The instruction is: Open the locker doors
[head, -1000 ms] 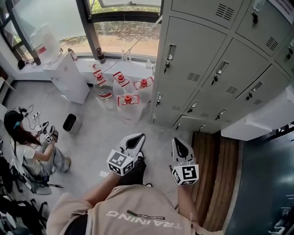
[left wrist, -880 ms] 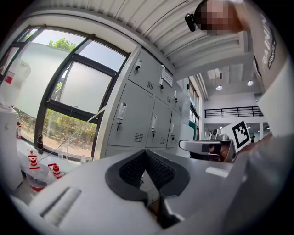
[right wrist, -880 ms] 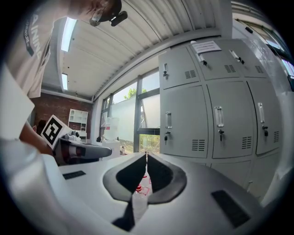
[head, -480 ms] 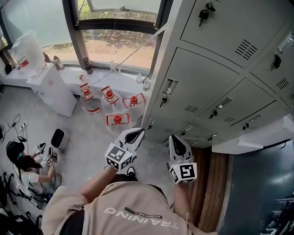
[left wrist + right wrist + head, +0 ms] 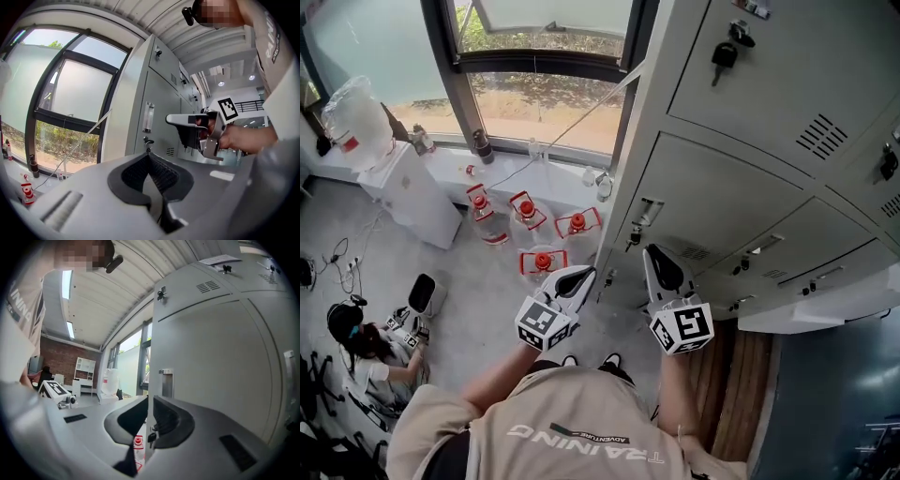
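Note:
A bank of grey lockers (image 5: 787, 178) fills the right of the head view, and every door in sight is closed. The nearest door has a recessed handle (image 5: 645, 214) with a key (image 5: 633, 239) below it. My right gripper (image 5: 653, 253) is shut and empty, its tip just below that handle. In the right gripper view the handle (image 5: 166, 380) stands straight ahead of the shut jaws (image 5: 149, 405). My left gripper (image 5: 577, 275) is also shut and empty, left of the locker's corner. The left gripper view (image 5: 149, 158) shows the handle (image 5: 148, 117) and the right gripper (image 5: 187, 123) ahead.
Several water bottles with red caps (image 5: 542, 262) stand on the floor under the window (image 5: 544, 94). A white water dispenser (image 5: 417, 192) is at the left wall. A person (image 5: 366, 347) sits on the floor at far left. Wooden boards (image 5: 741, 375) lie at the lockers' foot.
The person has stepped closer to the lockers, which now loom larger. Both grippers have risen, and the right one has moved up to just under the door handle.

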`<act>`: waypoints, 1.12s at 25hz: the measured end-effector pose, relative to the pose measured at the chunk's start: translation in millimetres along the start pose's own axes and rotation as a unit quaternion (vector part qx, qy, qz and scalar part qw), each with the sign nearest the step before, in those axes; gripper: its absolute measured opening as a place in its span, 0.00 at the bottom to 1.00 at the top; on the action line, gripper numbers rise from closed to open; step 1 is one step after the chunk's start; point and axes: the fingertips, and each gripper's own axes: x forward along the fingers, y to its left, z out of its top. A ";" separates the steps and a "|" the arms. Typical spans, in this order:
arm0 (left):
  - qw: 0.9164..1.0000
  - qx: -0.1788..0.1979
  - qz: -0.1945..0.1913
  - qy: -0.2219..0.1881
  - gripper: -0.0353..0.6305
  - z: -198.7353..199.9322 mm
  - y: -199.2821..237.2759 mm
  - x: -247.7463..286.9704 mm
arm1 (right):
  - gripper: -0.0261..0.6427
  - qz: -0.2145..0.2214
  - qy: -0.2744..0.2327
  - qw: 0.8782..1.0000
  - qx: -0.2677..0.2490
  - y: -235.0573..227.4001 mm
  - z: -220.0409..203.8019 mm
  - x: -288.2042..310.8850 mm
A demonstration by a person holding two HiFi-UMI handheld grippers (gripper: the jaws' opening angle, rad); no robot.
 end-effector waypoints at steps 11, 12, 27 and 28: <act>0.999 -0.011 0.053 0.003 0.06 -5.8 23.5 2.9 | 0.19 0.019 0.005 1.000 -0.011 -13.7 6.6 64.3; 0.998 -0.012 0.057 0.003 0.06 -5.8 26.0 2.7 | 0.19 0.020 0.005 1.000 -0.012 -13.2 6.6 66.8; 0.999 -0.012 0.046 0.019 0.06 -7.3 22.8 -4.6 | 0.19 0.066 -0.013 0.998 -0.002 11.3 12.0 37.8; 0.999 -0.012 0.040 0.020 0.06 -8.6 19.5 -4.8 | 0.19 0.074 -0.015 0.997 -0.005 15.8 12.8 30.7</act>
